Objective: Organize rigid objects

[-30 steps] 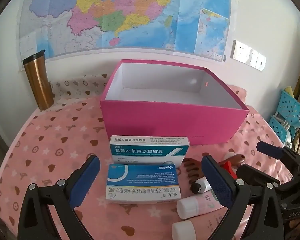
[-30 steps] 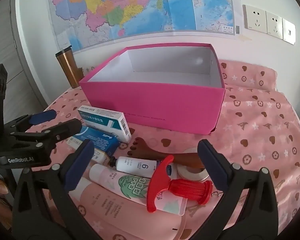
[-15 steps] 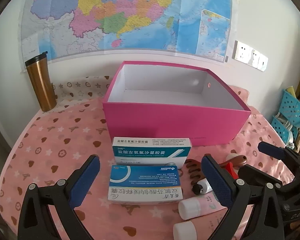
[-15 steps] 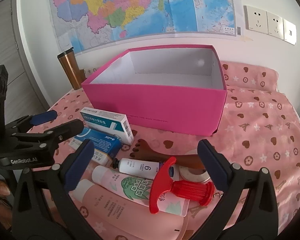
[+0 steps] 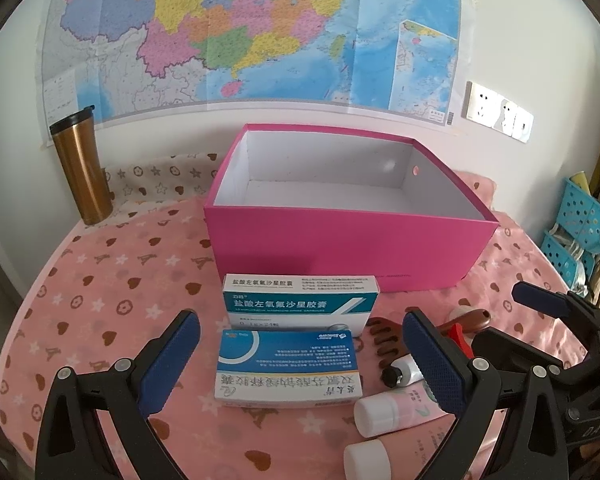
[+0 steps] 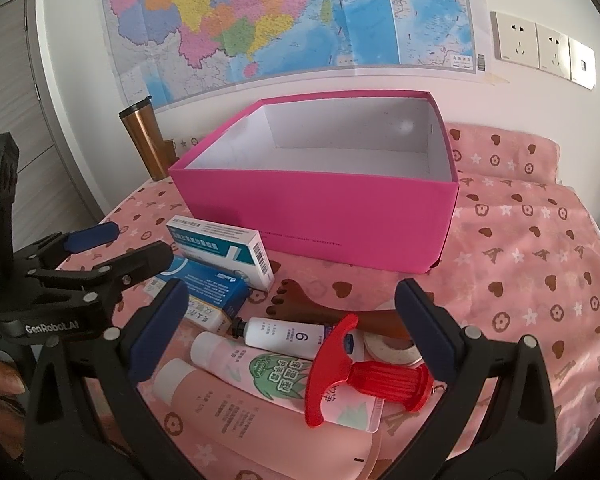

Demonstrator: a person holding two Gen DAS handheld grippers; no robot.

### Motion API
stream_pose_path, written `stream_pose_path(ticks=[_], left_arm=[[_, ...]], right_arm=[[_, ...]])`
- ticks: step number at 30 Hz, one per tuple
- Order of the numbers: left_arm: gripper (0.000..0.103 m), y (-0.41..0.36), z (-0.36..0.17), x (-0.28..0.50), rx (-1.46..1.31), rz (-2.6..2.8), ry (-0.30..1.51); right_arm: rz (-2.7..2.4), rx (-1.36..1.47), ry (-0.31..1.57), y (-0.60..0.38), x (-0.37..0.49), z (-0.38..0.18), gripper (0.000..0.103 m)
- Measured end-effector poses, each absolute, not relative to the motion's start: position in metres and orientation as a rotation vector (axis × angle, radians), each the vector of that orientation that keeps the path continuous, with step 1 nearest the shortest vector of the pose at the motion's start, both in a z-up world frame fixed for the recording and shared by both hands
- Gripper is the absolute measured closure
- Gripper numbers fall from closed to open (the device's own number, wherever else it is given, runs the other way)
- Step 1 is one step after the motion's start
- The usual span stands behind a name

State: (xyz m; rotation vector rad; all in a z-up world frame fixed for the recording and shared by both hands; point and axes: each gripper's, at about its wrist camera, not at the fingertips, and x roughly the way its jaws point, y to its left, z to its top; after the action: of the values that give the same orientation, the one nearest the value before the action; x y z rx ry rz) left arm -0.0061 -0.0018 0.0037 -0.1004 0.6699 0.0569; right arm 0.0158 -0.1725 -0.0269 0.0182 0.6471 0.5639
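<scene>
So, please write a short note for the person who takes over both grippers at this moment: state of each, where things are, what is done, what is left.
Left gripper: open, empty, its fingers on either side of the blue medicine box.
Right gripper: open, empty, above the red T-handled tool.
Pink box: nothing visible inside.
In front of it on the cloth: teal-striped medicine box, blue medicine box, small white tube, two pink tubes, brown foot-shaped wooden piece, tape roll, red tool.
Done: nothing packed yet.
Left: every item still has to go in; the blue medicine box looks the likely first.
</scene>
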Motion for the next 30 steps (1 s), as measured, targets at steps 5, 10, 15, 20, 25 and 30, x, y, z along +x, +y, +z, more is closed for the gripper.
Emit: stream_pose_path(ticks=[5, 10, 15, 20, 25, 30], left_arm=[[0.0, -0.004, 0.004, -0.008, -0.097, 0.059, 0.67], [0.0, -0.005, 0.004, -0.008, -0.096, 0.056, 0.673], [0.0, -0.006, 0.003, -0.008, -0.095, 0.056, 0.673], [0.0, -0.009, 0.002, -0.007, -0.09, 0.052, 0.676], [0.0, -0.014, 0.0, -0.006, -0.084, 0.041, 0.683], [0.0, -0.017, -0.004, -0.003, -0.088, 0.012, 0.701]], right_arm=[[0.566, 0.019, 0.646, -0.173, 0.016, -0.027, 0.0], [0.571, 0.024, 0.648, -0.173, 0.014, -0.027, 0.0], [0.571, 0.024, 0.648, -0.173, 0.015, -0.027, 0.0], [0.571, 0.03, 0.652, -0.174, 0.015, -0.029, 0.0], [0.563, 0.047, 0.661, -0.184, 0.017, -0.031, 0.0], [0.525, 0.065, 0.684, -0.201, 0.02, -0.037, 0.0]])
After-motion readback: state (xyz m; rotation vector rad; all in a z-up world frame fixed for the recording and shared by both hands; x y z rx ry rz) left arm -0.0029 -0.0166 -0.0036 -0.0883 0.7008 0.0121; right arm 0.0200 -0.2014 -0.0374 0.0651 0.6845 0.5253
